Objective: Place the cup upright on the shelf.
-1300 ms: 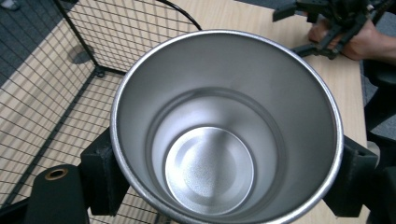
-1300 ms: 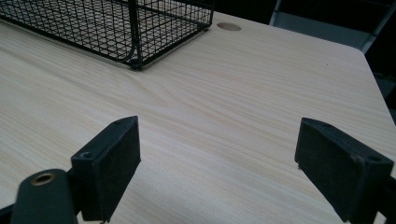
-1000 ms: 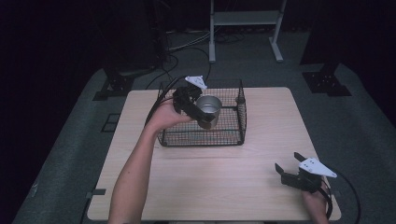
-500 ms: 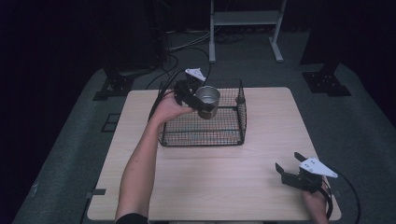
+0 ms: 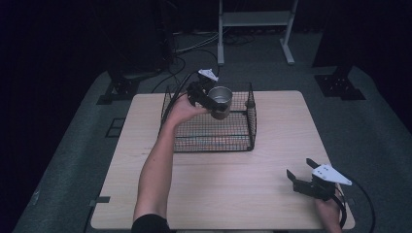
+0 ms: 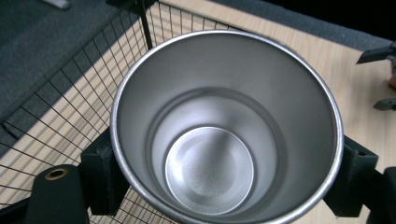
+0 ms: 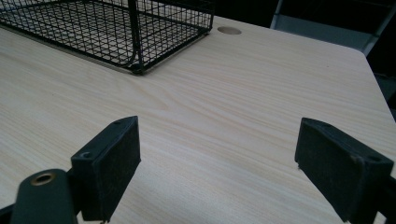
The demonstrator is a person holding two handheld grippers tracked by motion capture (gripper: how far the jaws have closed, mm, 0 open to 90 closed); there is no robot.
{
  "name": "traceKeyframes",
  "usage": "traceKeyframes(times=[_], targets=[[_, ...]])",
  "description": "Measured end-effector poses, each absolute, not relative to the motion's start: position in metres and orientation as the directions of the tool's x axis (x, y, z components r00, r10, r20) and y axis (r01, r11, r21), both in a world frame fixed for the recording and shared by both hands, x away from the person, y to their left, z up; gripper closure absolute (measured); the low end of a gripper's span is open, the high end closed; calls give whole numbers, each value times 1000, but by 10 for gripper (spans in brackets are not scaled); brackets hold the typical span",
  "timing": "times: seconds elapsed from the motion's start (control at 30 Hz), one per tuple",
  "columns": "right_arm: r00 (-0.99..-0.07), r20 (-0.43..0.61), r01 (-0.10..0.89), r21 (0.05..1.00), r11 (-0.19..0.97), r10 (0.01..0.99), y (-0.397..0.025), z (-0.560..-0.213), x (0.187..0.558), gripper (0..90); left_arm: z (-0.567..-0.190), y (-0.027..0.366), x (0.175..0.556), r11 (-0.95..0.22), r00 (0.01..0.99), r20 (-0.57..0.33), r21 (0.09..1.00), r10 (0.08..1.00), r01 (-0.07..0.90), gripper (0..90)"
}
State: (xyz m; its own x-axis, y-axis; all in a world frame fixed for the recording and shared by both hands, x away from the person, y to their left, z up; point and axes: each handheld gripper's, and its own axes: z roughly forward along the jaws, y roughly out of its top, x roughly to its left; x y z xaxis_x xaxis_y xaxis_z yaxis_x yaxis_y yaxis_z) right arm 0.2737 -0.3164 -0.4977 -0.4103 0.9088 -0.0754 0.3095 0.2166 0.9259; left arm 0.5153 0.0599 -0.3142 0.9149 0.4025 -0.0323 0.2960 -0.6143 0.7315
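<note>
**Steel cup held over the basket, right gripper parked wide**

Nearest the person, at the near right corner of the wooden table (image 5: 233,189), the right gripper (image 5: 300,175) sits low over the tabletop in the person's right hand. Its two black jaws stand far apart with nothing between them; the right gripper view shows only bare wood grain in the gap between the pads (image 7: 112,163), and beyond them the near corner of the wire basket (image 7: 135,28).

Farther in, the person's left forearm (image 5: 154,170) reaches from the near edge up the left half of the table toward the basket (image 5: 214,138), a black wire-mesh box sitting at the far centre of the table, its open top facing up.

At the far left part of the basket, the left gripper (image 5: 210,99) holds a stainless steel cup (image 5: 220,101) above the mesh floor, clear of the wires. Its jaws press on opposite sides of the cup's wall, just below the rim. In the high view the cup's long axis is close to upright, leaning slightly, with the open mouth up and the base down. The left gripper view looks straight down into the cup (image 6: 224,135), which is empty: round rim, tapering wall, flat circular bottom
</note>
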Motion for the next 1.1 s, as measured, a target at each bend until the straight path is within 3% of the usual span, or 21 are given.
traceKeyframes(times=[1.1], targets=[[-418,-72,308,927,216,906,-316,-498,273,135,-380,40,534,-679,895,-61,630,441,377,178]])
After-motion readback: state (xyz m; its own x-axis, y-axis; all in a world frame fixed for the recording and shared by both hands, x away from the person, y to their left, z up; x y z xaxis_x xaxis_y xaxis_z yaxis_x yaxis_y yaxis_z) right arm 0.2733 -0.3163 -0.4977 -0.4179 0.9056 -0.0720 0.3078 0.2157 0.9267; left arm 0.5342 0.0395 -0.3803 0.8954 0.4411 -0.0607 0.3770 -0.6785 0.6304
